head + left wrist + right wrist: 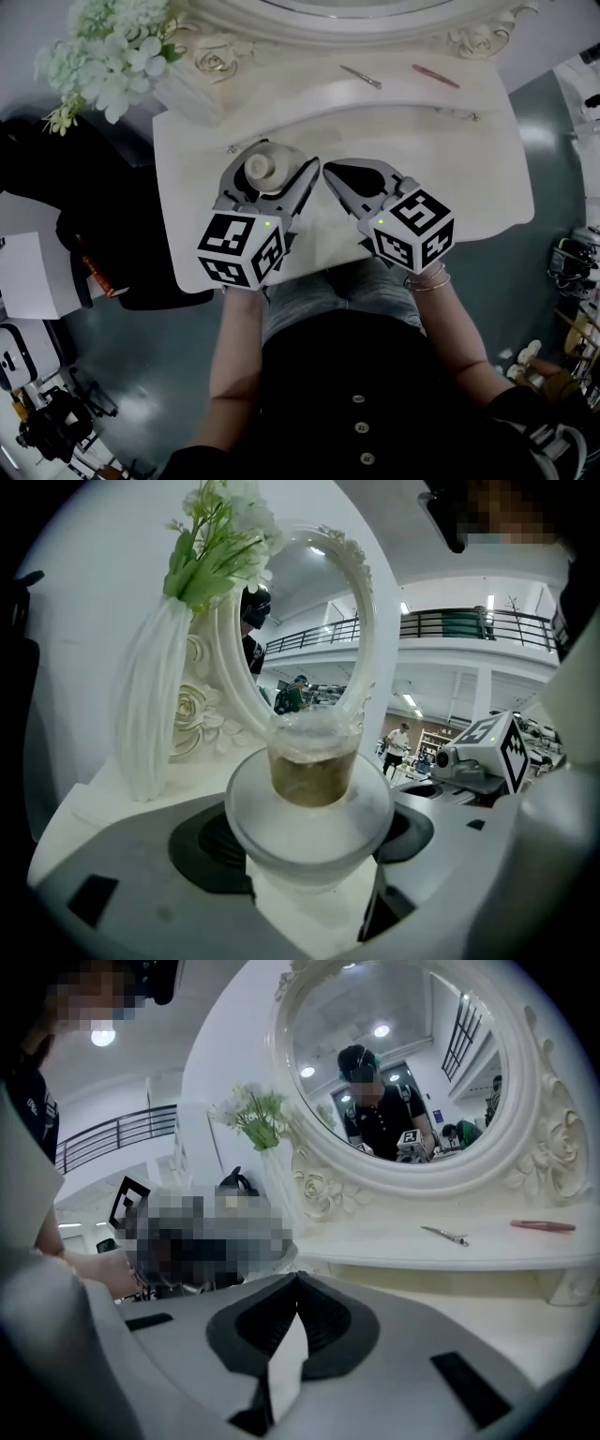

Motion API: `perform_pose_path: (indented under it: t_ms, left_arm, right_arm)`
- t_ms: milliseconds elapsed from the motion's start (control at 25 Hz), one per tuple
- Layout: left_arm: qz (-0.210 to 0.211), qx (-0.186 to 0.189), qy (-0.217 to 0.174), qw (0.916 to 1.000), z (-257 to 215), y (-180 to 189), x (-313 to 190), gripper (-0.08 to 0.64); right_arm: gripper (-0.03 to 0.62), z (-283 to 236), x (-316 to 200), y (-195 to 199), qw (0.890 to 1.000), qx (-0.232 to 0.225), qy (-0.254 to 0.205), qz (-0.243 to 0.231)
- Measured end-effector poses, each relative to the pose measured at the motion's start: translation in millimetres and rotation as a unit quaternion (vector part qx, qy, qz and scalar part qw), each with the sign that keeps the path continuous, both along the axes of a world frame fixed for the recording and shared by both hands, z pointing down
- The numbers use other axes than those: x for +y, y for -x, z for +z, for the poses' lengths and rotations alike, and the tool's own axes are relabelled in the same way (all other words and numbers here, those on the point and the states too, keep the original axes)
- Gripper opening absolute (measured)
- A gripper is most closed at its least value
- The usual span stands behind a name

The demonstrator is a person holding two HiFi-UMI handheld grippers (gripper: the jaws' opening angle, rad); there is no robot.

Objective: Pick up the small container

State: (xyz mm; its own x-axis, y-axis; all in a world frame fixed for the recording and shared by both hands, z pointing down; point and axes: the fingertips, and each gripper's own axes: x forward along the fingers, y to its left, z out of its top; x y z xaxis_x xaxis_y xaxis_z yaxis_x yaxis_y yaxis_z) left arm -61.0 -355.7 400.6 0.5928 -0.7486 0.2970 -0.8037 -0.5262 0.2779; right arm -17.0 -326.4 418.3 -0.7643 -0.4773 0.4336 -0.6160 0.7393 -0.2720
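The small container (262, 168) is a frosted jar with a wide round lid and a brownish fill, seen close up in the left gripper view (309, 803). My left gripper (269, 169) (309, 855) is shut on it, one jaw on each side of its body. The container sits over the left part of the white vanity table (450, 169). My right gripper (330, 172) (296, 1283) is just to the right of it, shut with its jaws meeting and nothing between them.
A white vase with pale flowers (112, 56) (155, 705) stands at the back left. An ornate oval mirror (309, 621) (412, 1072) backs the table. A metal tool (361, 77) (445, 1235) and a pink pen (436, 76) (544, 1226) lie on the rear shelf.
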Motion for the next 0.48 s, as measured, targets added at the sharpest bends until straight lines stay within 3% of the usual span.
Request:
perform_pose_path:
  t_ms: [480]
  left_arm:
    - [-0.023, 0.04, -0.029, 0.9985, -45.4, 10.9, 5.3, 0.33]
  right_arm:
    - [0.002, -43.4, -8.5, 7.5, 0.999, -0.017, -0.05, -0.014]
